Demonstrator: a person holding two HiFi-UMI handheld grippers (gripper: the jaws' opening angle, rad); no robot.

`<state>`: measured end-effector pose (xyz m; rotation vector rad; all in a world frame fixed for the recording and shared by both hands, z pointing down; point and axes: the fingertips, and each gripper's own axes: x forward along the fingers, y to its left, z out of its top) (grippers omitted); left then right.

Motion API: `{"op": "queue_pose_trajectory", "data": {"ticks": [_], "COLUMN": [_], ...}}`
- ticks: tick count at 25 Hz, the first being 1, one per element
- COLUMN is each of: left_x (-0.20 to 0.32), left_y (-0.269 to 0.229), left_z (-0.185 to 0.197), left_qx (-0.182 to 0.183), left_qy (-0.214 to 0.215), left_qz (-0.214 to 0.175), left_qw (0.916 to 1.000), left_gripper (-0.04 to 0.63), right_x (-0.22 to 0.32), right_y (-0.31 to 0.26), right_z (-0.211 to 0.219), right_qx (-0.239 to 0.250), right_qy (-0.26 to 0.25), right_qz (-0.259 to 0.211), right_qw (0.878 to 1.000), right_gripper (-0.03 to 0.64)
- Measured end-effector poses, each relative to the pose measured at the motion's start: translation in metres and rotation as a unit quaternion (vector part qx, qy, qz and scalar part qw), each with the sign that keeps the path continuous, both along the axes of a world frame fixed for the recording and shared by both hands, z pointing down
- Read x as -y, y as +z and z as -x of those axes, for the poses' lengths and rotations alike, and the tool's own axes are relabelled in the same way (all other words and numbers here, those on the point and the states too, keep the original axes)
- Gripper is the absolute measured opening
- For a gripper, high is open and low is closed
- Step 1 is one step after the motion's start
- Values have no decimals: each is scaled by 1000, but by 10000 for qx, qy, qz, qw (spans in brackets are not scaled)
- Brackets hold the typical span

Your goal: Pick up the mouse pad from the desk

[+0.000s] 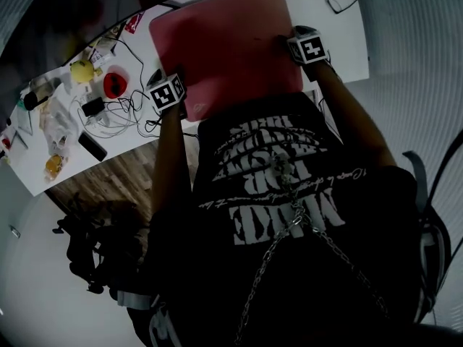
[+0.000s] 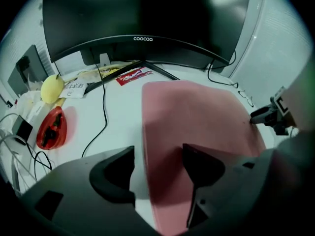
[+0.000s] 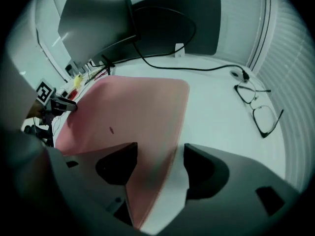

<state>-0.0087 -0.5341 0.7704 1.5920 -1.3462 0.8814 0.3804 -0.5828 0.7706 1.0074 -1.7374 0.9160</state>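
A large pink mouse pad [image 1: 224,42] lies flat on the white desk [image 1: 340,38]. My left gripper [image 1: 171,85] points steeply down at the pad's left edge, and my right gripper [image 1: 304,45] at its right edge. In the left gripper view the left gripper [image 2: 157,163] is open across that edge of the pad [image 2: 197,117], one finger over bare desk, the other over pink. In the right gripper view the right gripper [image 3: 160,163] is open the same way across the pad's [image 3: 133,112] right edge. Nothing is pinched.
A dark monitor [image 2: 142,18] stands behind the pad with cables trailing from it. Left of the pad are a red bowl [image 2: 51,129], a yellow object [image 2: 51,88] and tangled wires [image 1: 123,110]. Glasses [image 3: 258,107] lie to the right. The person's torso hides the desk's near edge.
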Motion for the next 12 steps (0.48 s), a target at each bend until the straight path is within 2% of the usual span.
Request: {"op": "queue_pose_trajectory", "data": {"ticks": [5,6,9,10,12], "left_x": [2,2,4,3,0], "left_y": [-1,-1,-2,-3,-4], "left_z": [-4,-3,-6,-9,-11], "left_qx": [68,78,142,166,171], "left_qy": [-76,-70,96,194,341], "left_qz": [-202,-200,-59,42,275], "left_qw": [9997,9997,9998,9997,9989], "left_gripper": [293,293,281,246,236], "right_x": [-5,-6,-2,-2,-9], "right_y": [-1,-1,-2,-3,-7], "right_z": [-1,2,5,6,15], "right_qx": [-182,-201,-337,-322,-186], "right_qy": [69,77,86,77,93], "right_qz": [-27,-32,-106,-108,9], "right_qw": [9998,9998,9993,9994,9998], "right_gripper": [281,264,249,241,162]}}
